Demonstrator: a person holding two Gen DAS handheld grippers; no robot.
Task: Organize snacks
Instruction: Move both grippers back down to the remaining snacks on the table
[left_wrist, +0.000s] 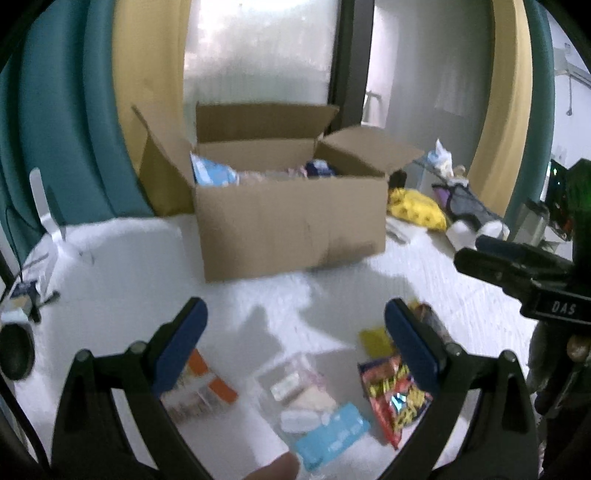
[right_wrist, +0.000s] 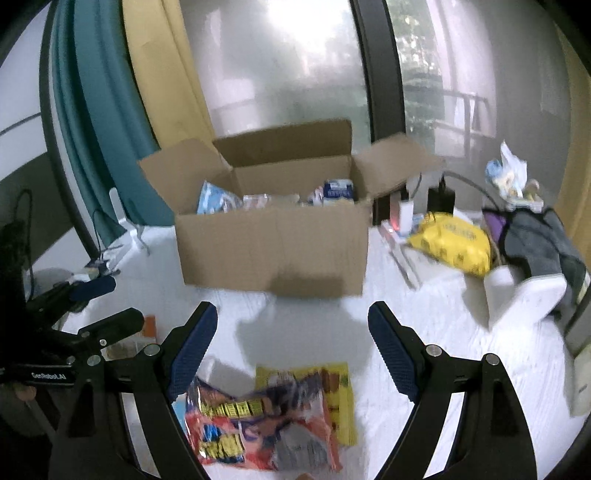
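Left gripper first: from its own camera I am seeing its two blue pads spread wide, and they are pinching nothing. I am holding it above the white table. Below and between the pads a clear bag with a light blue label is lying on the table, with its long axis running from upper left to lower right. An orange-edged packet is lying beside the left pad, and the red snack bag is lying partly under the right pad. The open cardboard box is standing further ahead, already holding some packets. My right gripper is showing at the right edge.

From the right camera, the right gripper is also spread wide and empty. The red snack bag is lying directly under it, on a flat yellow packet, its long axis going roughly across the pads. The cardboard box is standing straight ahead. I am judging that the right gripper is nearer to the red bag, and the left one nearer to the clear bag.
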